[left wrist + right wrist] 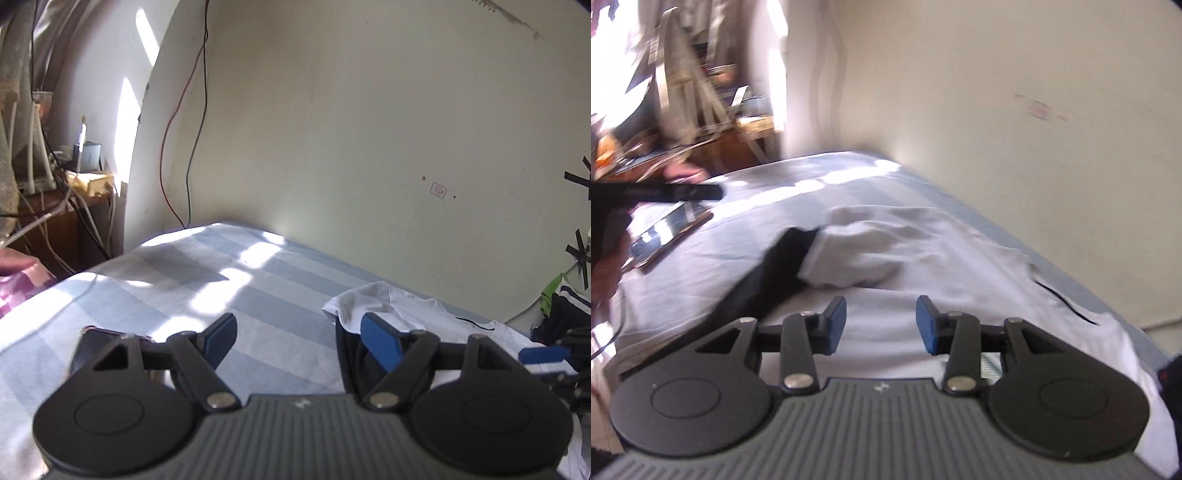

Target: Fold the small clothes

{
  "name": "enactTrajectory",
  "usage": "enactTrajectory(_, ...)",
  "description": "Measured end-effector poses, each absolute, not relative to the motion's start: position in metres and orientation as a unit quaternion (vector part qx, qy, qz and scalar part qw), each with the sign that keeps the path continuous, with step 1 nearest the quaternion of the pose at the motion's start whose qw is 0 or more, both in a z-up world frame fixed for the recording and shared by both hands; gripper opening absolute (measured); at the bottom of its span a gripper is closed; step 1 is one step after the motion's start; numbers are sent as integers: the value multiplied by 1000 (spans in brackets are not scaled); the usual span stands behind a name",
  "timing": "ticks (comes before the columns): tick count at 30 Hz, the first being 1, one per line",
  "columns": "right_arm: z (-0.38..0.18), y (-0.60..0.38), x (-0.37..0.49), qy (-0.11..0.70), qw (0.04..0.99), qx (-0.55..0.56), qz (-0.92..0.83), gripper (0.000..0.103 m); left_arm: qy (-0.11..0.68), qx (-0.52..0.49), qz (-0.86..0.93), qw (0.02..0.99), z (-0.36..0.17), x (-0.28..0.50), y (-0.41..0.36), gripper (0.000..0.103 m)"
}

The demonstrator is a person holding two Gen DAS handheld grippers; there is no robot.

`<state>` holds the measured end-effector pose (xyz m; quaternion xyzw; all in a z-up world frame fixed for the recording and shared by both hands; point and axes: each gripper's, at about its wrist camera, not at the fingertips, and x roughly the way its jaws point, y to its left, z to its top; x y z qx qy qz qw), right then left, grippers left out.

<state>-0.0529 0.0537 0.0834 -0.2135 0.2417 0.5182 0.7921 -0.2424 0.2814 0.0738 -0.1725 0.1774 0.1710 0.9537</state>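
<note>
A white T-shirt (406, 310) with a black sleeve (351, 354) lies rumpled on the striped bed sheet (184, 280), against the wall side. My left gripper (301, 343) hovers over the sheet just left of the shirt, open wide, with nothing between its blue pads (380, 343). In the blurred right wrist view the same shirt (905, 240) and its black sleeve (775, 266) spread out ahead. My right gripper (881, 325) is low over the shirt's near part, open, with white cloth visible beyond the gap and nothing pinched.
A phone (665, 232) lies on the sheet at the left, also visible under my left finger (92, 339). A hand (605, 258) and a black bar (665, 192) enter from the left. Piled clothes (561, 302) sit at the right; a cluttered wooden table (74, 199) stands past the bed.
</note>
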Motion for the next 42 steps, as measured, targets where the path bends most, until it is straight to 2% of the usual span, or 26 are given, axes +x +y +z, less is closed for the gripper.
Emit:
enactTrajectory(6,48,128,-114,246,732,-267,576,55,157,-161,161,961,76,-304,280,79)
enactTrajectory(8,37,147,-115,272,720,-282,572,52,151,-160,152,964,73,-317,283,80)
enactTrajectory(9,29,158,-118,287,712,-297,567,31,147,-161,150,964,72,-323,285,80)
enactTrajectory(11,27,172,-120,288,709,-302,568,5,141,-162,150,965,70,-330,291,80)
enactTrajectory(14,55,202,-120,276,708,-284,585,5,124,-172,160,964,75,-338,303,80)
enactTrajectory(19,154,235,-91,228,744,-154,609,5,91,-188,170,963,87,-350,319,81)
enactTrajectory(23,214,176,-19,216,792,-62,567,5,87,-201,153,964,86,-340,324,81)
enactTrajectory(27,213,77,48,255,832,-12,493,5,100,-216,101,966,83,-294,316,81)
enactTrajectory(30,176,-8,78,283,861,37,421,13,106,-212,63,969,86,-240,295,81)
enactTrajectory(31,161,-31,84,292,869,38,397,32,113,-212,49,969,88,-217,289,81)
enactTrajectory(33,123,-78,94,317,903,3,289,55,144,-212,28,966,88,-170,278,81)
enactTrajectory(36,77,-139,99,359,912,-1,198,53,219,-206,21,953,74,-90,262,81)
enactTrajectory(40,59,-157,73,366,896,41,248,54,334,-191,15,923,33,-2,240,81)
enactTrajectory(42,54,-146,60,367,884,33,288,56,361,-188,12,913,12,21,232,74)
